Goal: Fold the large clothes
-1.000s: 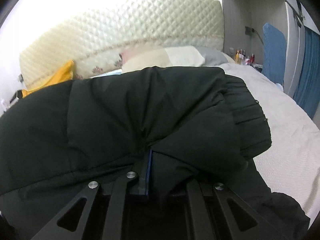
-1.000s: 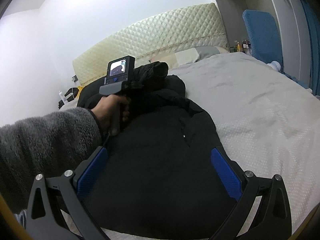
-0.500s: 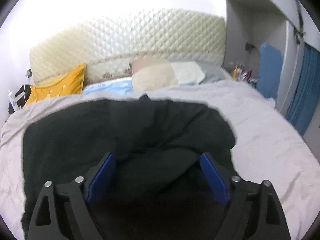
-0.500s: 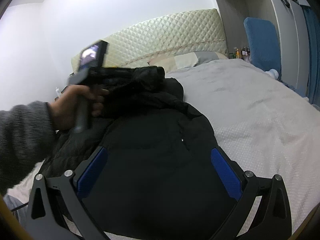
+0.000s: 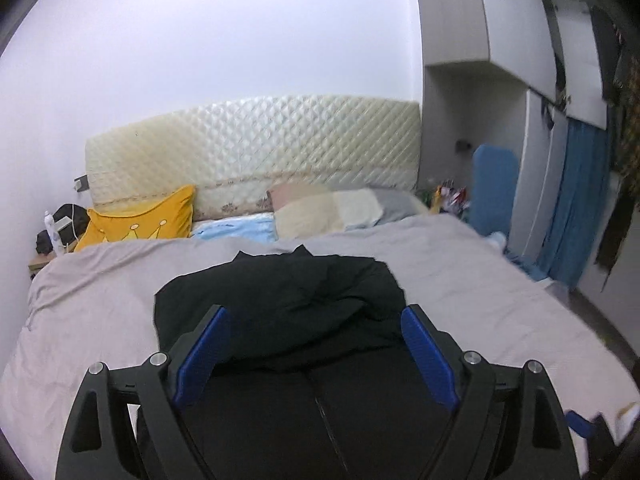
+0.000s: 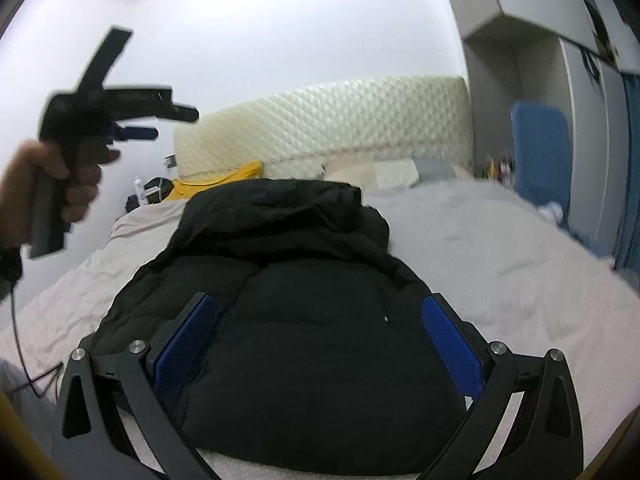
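Observation:
A black padded jacket (image 5: 296, 308) lies on the grey bed cover (image 5: 460, 272), with a sleeve folded over its upper part. My left gripper (image 5: 316, 356) is open and empty, raised above the jacket. In the right wrist view the jacket (image 6: 304, 312) lies in a narrow shape with bunched folds at the far end. My right gripper (image 6: 320, 340) is open and empty, just above the jacket's near end. The left gripper (image 6: 160, 120) also shows there, held high at the upper left, clear of the cloth.
A quilted cream headboard (image 5: 256, 156) stands at the back with a yellow pillow (image 5: 140, 224), a beige pillow (image 5: 332, 212) and a light blue cloth (image 5: 236, 228). A blue chair (image 5: 494, 188), wardrobe and blue curtain (image 5: 576, 208) are on the right. A cable (image 6: 16, 320) hangs at left.
My left gripper has let go of the jacket sleeve, opened, and lifted up and back from the bed. The sleeve now rests on the jacket. The right gripper stayed open and rose slightly.

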Demonstrator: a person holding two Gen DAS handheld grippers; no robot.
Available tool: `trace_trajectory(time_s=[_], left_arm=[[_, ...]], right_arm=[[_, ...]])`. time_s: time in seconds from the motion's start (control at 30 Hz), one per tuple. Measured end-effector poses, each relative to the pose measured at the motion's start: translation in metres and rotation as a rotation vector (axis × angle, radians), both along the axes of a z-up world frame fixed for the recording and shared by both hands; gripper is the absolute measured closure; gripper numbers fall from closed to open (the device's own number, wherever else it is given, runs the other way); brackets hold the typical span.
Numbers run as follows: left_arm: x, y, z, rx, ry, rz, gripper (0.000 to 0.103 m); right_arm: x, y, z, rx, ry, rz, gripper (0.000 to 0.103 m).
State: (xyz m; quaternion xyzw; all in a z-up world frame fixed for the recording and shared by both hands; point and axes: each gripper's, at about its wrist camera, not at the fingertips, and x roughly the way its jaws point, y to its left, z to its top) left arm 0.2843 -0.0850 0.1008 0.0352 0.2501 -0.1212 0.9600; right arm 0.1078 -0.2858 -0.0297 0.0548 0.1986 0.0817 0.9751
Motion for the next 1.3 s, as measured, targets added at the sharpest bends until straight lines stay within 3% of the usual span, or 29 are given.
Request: trace_trajectory(time_s=[0.17,0.27,0.37,0.47,0.73,1.0,1.3], left_arm=[[-0.072,0.019,0.019,0.013,-0.06,-0.046,0.016],[-0.106,0.038,0.016,-0.03,-0.052,-0.065,0.016],[-0.133,0.059,0.008,-0.057,-0.059,-0.045,0.016],[-0.152,0.078,-0.003,-0.031,-0.105,0.008,0.016],[-0.155,0.116,-0.055,-0.06,-0.053,0.061,0.016],[-0.137,0.158,-0.122,-0.13,0.091,0.121,0.016],[-0.114,0.211,-0.154,-0.195,0.209,0.192,0.016]], right_arm=[[-0.016,0.015,0.011,-0.014,-0.015,0.026,0.0],[-0.026,0.024,0.016,-0.016,-0.001,0.043,0.0],[-0.034,0.029,0.015,0.018,0.033,0.049,0.0],[-0.044,0.033,0.016,0.012,0.023,0.041,0.0],[-0.052,0.042,0.019,-0.051,0.001,0.007,0.0],[-0.047,0.048,0.014,-0.092,0.044,-0.003,0.0],[-0.018,0.018,0.016,-0.076,0.128,-0.018,0.0]])
